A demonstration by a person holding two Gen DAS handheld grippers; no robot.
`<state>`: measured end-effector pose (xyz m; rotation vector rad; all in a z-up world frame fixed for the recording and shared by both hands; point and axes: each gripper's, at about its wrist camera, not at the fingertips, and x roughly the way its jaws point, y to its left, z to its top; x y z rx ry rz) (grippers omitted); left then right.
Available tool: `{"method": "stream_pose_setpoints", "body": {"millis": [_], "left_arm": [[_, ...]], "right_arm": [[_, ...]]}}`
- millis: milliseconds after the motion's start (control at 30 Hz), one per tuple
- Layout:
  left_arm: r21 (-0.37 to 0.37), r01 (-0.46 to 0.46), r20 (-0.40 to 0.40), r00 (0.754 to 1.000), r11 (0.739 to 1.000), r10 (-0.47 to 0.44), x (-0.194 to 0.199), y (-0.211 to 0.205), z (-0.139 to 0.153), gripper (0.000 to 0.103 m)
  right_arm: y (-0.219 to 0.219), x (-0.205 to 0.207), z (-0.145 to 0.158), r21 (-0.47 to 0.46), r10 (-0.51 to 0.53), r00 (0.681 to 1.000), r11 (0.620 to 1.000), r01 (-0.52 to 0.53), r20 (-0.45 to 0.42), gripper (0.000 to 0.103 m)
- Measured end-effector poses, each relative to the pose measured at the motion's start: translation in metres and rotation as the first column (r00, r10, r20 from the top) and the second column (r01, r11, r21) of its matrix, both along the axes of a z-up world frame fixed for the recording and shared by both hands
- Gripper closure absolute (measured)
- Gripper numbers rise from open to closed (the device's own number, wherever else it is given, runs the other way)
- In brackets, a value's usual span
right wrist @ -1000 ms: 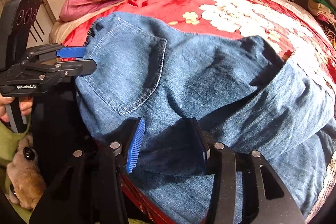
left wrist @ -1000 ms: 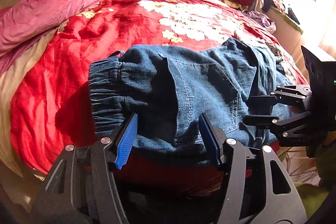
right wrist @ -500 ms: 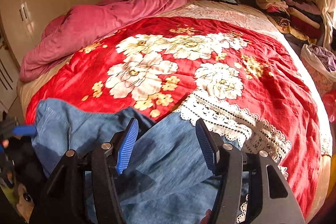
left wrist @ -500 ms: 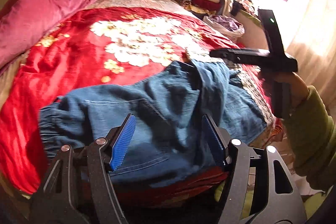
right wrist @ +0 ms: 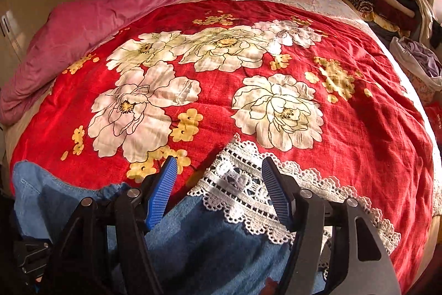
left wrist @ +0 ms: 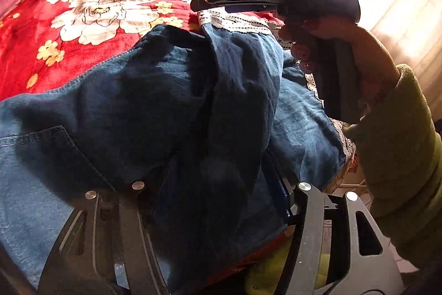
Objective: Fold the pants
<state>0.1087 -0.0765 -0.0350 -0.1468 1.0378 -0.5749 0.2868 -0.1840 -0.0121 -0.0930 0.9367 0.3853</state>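
Pants (left wrist: 171, 101) bunched along near edge of bed (right wrist: 359, 107), left gripper (left wrist: 221, 192) fingers spread round a raised denim ridge, seemingly to pinch it; right gripper (right wrist: 218, 190) fingers parted, empty, poised above lace trim (right wrist: 243, 192)

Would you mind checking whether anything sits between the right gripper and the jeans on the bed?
Nothing visible does. The right gripper is open just above the jeans, with only the white lace trim and the red blanket beyond its fingertips.
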Motion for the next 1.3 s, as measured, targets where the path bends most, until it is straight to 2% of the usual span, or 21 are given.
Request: {"method": "stream_pose_setpoints", "body": {"millis": [67, 100, 133, 200, 233, 267, 400, 500, 567, 600, 633, 700, 800, 967, 1200, 1300], "left_arm": [[0.01, 0.002, 0.015, 1.0, 1.0, -0.002, 0.0, -0.005, -0.002, 0.06], [0.02, 0.008, 0.023, 1.0, 1.0, -0.008, -0.001, -0.008, -0.003, 0.076], [0.024, 0.012, 0.027, 1.0, 1.0, -0.013, -0.002, -0.01, -0.003, 0.085], [0.028, 0.017, 0.036, 0.999, 0.999, -0.018, -0.003, -0.012, -0.003, 0.088], [0.03, 0.019, 0.041, 0.999, 0.999, -0.02, -0.004, -0.012, -0.003, 0.088], [0.026, 0.02, 0.045, 0.999, 0.999, -0.021, -0.005, -0.011, -0.002, 0.088], [0.011, 0.031, 0.074, 0.997, 0.999, -0.031, -0.011, -0.006, 0.002, 0.088], [0.027, 0.034, 0.098, 0.995, 0.999, -0.037, -0.015, -0.006, 0.005, 0.08], [0.047, 0.041, 0.113, 0.993, 0.998, -0.046, -0.015, -0.008, 0.006, 0.08], [0.055, 0.046, 0.116, 0.992, 0.997, -0.052, -0.015, -0.009, 0.007, 0.086], [0.057, 0.05, 0.114, 0.992, 0.997, -0.057, -0.015, -0.011, 0.007, 0.098], [0.065, 0.075, 0.118, 0.99, 0.995, -0.082, -0.018, -0.011, 0.008, 0.102], [0.099, 0.119, 0.15, 0.98, 0.988, -0.133, -0.026, -0.013, 0.015, 0.102], [0.203, 0.196, 0.177, 0.956, 0.959, -0.233, -0.049, -0.022, 0.019, 0.102], [0.254, 0.234, 0.136, 0.952, 0.939, -0.274, -0.067, -0.027, 0.003, 0.102], [0.263, 0.243, 0.137, 0.949, 0.934, -0.285, -0.072, -0.026, 0.005, 0.102]], "right_arm": [[0.004, 0.008, -0.006, -0.008, -0.021, 1.0, 1.0, 0.021, -0.008, 0.041], [0.006, 0.013, -0.011, -0.009, -0.03, 0.999, 1.0, 0.03, -0.017, 0.041], [0.007, 0.018, -0.015, -0.016, -0.039, 0.999, 0.999, 0.038, -0.027, 0.041], [0.004, 0.028, -0.028, -0.031, -0.052, 0.997, 0.998, 0.05, -0.063, 0.087], [0.0, 0.029, -0.031, -0.016, -0.054, 0.996, 0.998, 0.053, -0.07, 0.088], [-0.006, 0.027, -0.029, 0.02, -0.051, 0.997, 0.998, 0.052, -0.062, 0.093], [-0.038, -0.005, 0.005, 0.1, -0.083, 0.996, 0.992, 0.08, 0.032, 0.094], [-0.076, -0.046, 0.034, 0.183, -0.132, 0.987, 0.977, 0.114, 0.091, 0.094], [-0.101, -0.075, 0.049, 0.211, -0.177, 0.977, 0.966, 0.148, 0.123, 0.094], [-0.115, -0.091, 0.055, 0.233, -0.202, 0.971, 0.958, 0.168, 0.13, 0.094], [-0.128, -0.106, 0.058, 0.254, -0.228, 0.965, 0.948, 0.191, 0.128, 0.094], [-0.154, -0.135, 0.06, 0.28, -0.268, 0.957, 0.932, 0.229, 0.11, 0.094], [-0.182, -0.177, 0.052, 0.296, -0.293, 0.955, 0.917, 0.269, 0.039, 0.094], [-0.197, -0.231, 0.032, 0.25, -0.29, 0.956, 0.924, 0.289, -0.037, 0.094], [-0.207, -0.258, -0.015, 0.222, -0.313, 0.935, 0.912, 0.345, -0.165, 0.094], [-0.209, -0.261, -0.024, 0.226, -0.315, 0.931, 0.908, 0.351, -0.182, 0.094]]}}
